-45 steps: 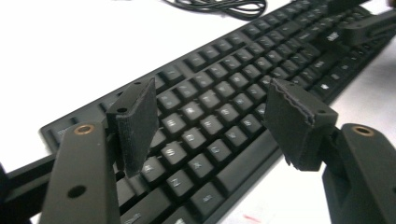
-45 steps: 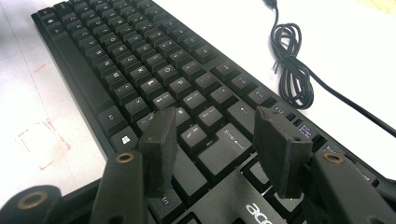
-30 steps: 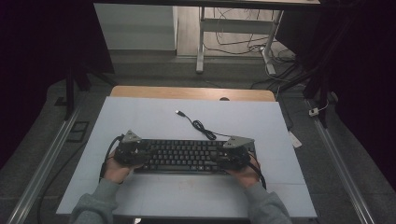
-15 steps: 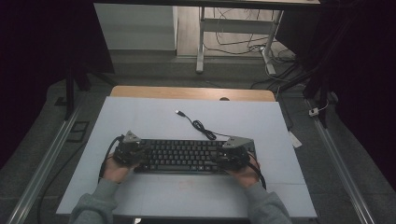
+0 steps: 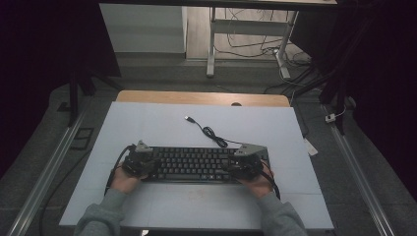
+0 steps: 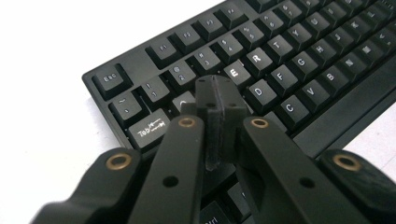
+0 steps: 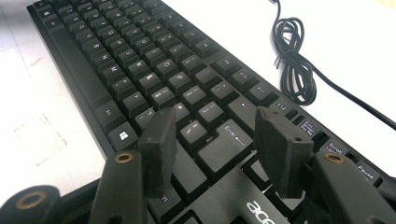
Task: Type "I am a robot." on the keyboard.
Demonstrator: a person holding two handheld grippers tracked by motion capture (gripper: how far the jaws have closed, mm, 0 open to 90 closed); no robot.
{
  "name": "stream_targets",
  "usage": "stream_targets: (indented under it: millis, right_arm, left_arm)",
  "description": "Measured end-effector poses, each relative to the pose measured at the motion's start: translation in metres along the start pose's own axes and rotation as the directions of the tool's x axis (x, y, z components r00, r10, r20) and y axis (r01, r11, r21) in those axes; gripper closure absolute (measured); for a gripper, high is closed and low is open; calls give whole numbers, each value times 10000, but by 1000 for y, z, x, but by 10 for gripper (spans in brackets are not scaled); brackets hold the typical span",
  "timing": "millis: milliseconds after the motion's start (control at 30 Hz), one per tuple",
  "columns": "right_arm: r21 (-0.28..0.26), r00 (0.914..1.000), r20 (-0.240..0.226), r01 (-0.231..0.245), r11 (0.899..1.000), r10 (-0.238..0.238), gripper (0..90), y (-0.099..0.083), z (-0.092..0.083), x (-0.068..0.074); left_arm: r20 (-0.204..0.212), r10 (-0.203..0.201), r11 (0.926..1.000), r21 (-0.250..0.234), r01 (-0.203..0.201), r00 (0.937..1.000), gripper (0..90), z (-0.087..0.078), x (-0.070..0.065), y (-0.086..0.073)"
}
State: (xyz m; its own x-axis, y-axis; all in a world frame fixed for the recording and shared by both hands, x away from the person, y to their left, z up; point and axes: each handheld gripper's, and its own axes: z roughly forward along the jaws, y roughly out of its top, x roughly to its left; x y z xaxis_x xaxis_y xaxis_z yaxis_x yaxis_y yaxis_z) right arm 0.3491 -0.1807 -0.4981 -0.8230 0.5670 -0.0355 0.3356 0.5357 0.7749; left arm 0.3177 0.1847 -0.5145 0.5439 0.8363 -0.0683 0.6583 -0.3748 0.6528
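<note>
a black keyboard (image 5: 196,164) lies flat near the front of the pale counter (image 5: 147,123), its coiled cable (image 5: 212,133) trailing toward the far edge. the left hand-held gripper (image 6: 215,95) has just been closing and its jaws now meet with nothing between them, the tips over the keys near the q and w. the right hand-held gripper (image 7: 212,133) hovers above the enter key (image 7: 227,142) at the keyboard's other end, jaws standing wide apart and gripping nothing.
</note>
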Motion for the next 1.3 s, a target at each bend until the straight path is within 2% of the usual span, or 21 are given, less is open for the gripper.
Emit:
stream_targets:
  millis: [633,800,900,1000,1067,1200,1300]
  right_arm:
    - [13,10000,13,-2,10000,2,491,0,0,0]
    - [-3,10000,18,13,10000,-13,491,0,0,0]
    - [-26,10000,25,19,10000,-19,490,0,0,0]
    - [-41,10000,36,10,10000,-9,490,0,-1,0]
    - [-52,10000,36,-14,10000,14,490,0,-1,-1]
    - [-34,10000,33,-2,10000,2,489,0,0,0]
    - [-67,10000,27,-5,10000,5,489,0,-1,0]
  left_arm:
    - [-108,18,9997,261,-15,9999,890,6,-1,-2]
    - [-153,57,9999,123,-56,9999,889,5,-2,-2]
    - [-12,-52,9995,-324,52,10000,872,-1,-2,-1]
    - [110,-196,9971,-730,203,9997,812,-7,-1,0]
    - [158,-286,9952,-931,299,9995,742,-11,1,1]
    - [140,-505,9905,-1272,519,9986,553,-16,3,2]
    - [478,-510,9902,-1273,567,9976,415,-18,3,2]
